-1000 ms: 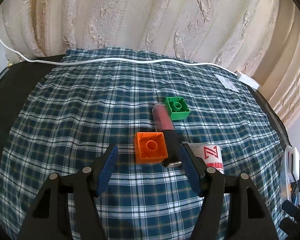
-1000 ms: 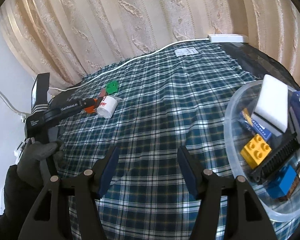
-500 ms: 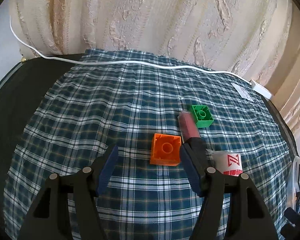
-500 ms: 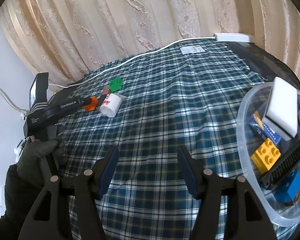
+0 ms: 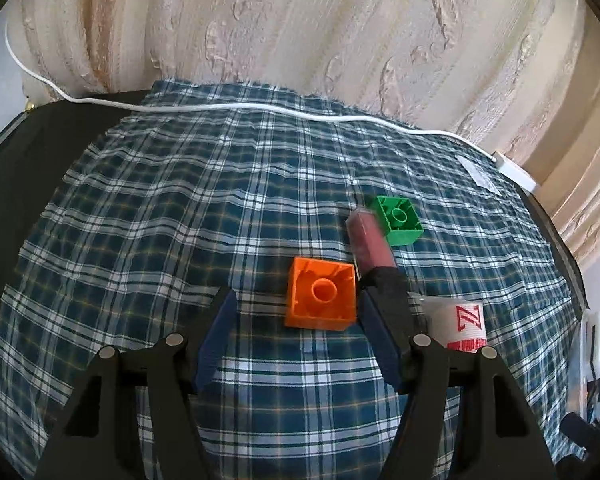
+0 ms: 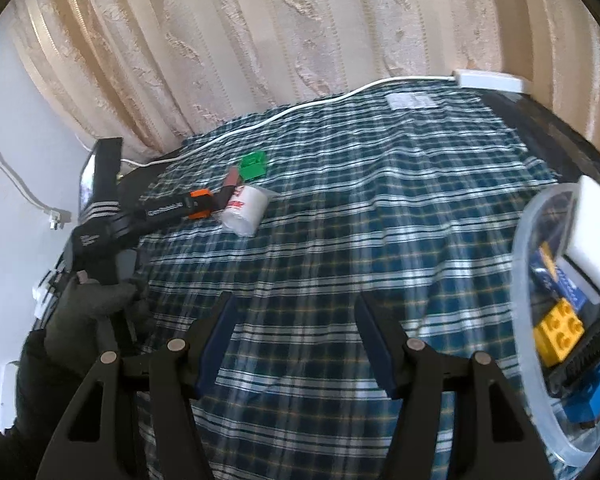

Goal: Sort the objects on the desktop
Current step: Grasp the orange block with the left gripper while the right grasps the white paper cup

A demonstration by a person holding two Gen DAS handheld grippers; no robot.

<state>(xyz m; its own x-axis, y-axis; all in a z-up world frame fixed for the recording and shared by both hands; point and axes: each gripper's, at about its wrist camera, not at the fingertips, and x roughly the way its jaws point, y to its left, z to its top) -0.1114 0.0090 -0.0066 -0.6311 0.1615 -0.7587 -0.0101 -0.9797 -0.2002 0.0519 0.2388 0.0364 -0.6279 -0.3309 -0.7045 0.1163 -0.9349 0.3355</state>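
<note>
An orange brick (image 5: 322, 294) lies hollow side up on the plaid cloth, just ahead of my open left gripper (image 5: 296, 312), nearer its right finger. Beside it lie a dark red tube with a black cap (image 5: 374, 254), a green brick (image 5: 398, 220) and a white roll with red print (image 5: 460, 322). In the right wrist view the same group shows far left: orange brick (image 6: 201, 204), green brick (image 6: 253, 165), white roll (image 6: 246, 210). My right gripper (image 6: 294, 338) is open and empty above the cloth, left of the clear bin (image 6: 528, 320).
The clear bin holds a yellow brick (image 6: 558, 330), a blue brick (image 6: 592, 398), a white sponge (image 6: 596, 236), a black comb and a blue box. A white cable (image 5: 260, 110) runs along the back edge to a power strip (image 6: 490, 80). Curtains hang behind.
My left gripper has moved forward, so the orange brick now sits close between its fingertips. My right gripper has drawn slightly away from the bin. Both stay open.
</note>
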